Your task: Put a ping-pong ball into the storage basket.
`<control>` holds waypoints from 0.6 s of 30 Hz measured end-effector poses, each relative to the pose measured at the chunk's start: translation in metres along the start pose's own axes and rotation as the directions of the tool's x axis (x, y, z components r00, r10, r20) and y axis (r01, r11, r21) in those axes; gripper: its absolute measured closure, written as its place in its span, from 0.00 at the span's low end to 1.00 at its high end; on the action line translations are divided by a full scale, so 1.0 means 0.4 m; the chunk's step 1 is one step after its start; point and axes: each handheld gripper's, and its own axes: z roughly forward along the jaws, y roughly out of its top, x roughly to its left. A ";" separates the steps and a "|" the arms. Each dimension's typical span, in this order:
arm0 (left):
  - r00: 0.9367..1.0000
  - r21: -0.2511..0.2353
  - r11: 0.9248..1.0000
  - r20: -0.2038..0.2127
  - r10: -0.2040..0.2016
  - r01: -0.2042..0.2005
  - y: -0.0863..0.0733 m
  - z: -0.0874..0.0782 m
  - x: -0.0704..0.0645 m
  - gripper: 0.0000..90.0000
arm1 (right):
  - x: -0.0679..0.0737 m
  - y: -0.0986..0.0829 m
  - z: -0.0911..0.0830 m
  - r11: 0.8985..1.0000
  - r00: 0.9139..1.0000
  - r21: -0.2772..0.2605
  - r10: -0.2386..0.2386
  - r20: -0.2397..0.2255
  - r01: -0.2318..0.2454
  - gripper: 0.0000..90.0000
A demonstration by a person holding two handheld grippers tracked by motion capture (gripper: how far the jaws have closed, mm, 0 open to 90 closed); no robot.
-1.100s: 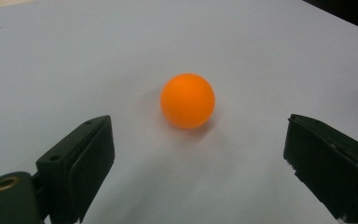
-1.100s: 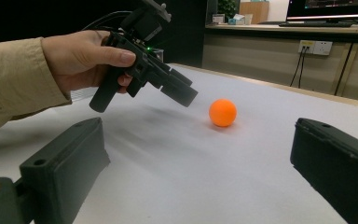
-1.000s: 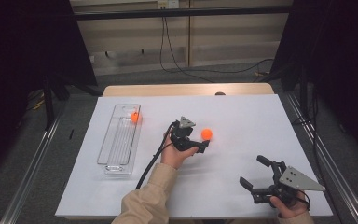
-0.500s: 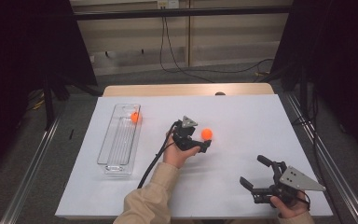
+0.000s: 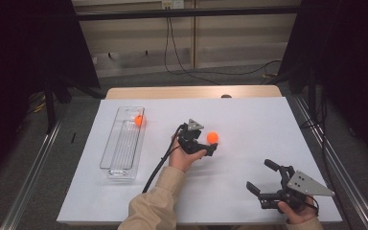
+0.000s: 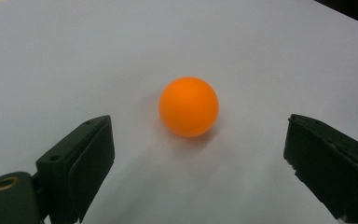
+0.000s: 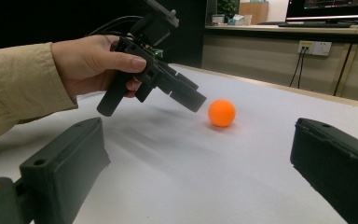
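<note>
Our left gripper point(image 5: 210, 145) sits near the middle of the desk point(image 5: 249, 120), jaws spread wide and holding nothing, aimed toward 3 o'clock at the orange ball point(image 5: 213, 137). The ball rests on the white surface just beyond the jaw tips. In the left gripper view the ball point(image 6: 189, 107) lies ahead of the jaws, roughly centred in the gap but slightly toward the left one, touching neither.

To do this step well, we judge we should ease forward until the ball's widest part sits between the pads, keep the jaws low to the desk, and close slowly. A round, light ball is likely to roll or squirt away if one jaw touches first, so both should meet it together.

Our right gripper point(image 5: 264, 186) rests at about 5 o'clock, well apart from the ball, jaws also released and empty. Its own view shows the left gripper point(image 7: 186, 95) and the ball point(image 7: 222, 113) farther off.

A clear tray point(image 5: 122, 143) lies at 9 o'clock with a second orange ball point(image 5: 139, 120) at its far end; we take it as the likely destination.

Hard to make out: whether the tray has ribs or slots, since its clear walls blur together. Our right hand is cut off by the bottom edge of the high view.
</note>
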 end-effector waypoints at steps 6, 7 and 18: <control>1.000 0.000 1.000 -0.001 -0.005 0.005 0.001 0.004 0.003 0.10 | 0.001 0.000 0.001 1.000 1.000 0.002 0.000 0.001 0.000 0.03; 1.000 -0.006 1.000 -0.001 -0.010 0.010 0.002 0.004 0.002 0.10 | 0.001 0.000 0.001 1.000 1.000 0.002 0.000 0.002 0.000 0.03; 1.000 0.006 1.000 -0.008 0.004 -0.004 0.011 0.012 -0.001 0.10 | 0.000 0.000 0.001 1.000 1.000 0.003 0.002 0.002 -0.002 0.03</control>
